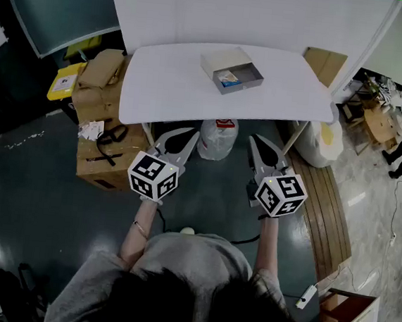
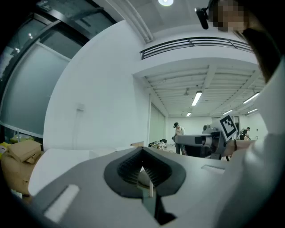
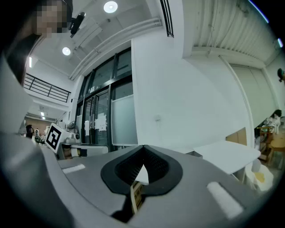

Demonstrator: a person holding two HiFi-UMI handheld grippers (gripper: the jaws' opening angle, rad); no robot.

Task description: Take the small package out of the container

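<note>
Cardboard boxes (image 1: 102, 87) sit at 9 o'clock of the white desk (image 1: 159, 82). The left hand-held gripper (image 1: 182, 139) has its jaws closed together with nothing between them. It is held level off the desk's near edge, at 7 o'clock from the grey container (image 1: 232, 69). The container is open, toward 12 o'clock on the desk, and the small package (image 1: 228, 77) lies inside it. A plastic bag (image 1: 215, 142) sits under the desk between the grippers. The right hand-held gripper (image 1: 260, 150) is also closed tight and empty, at 5 o'clock from the container and well apart from it.
</note>
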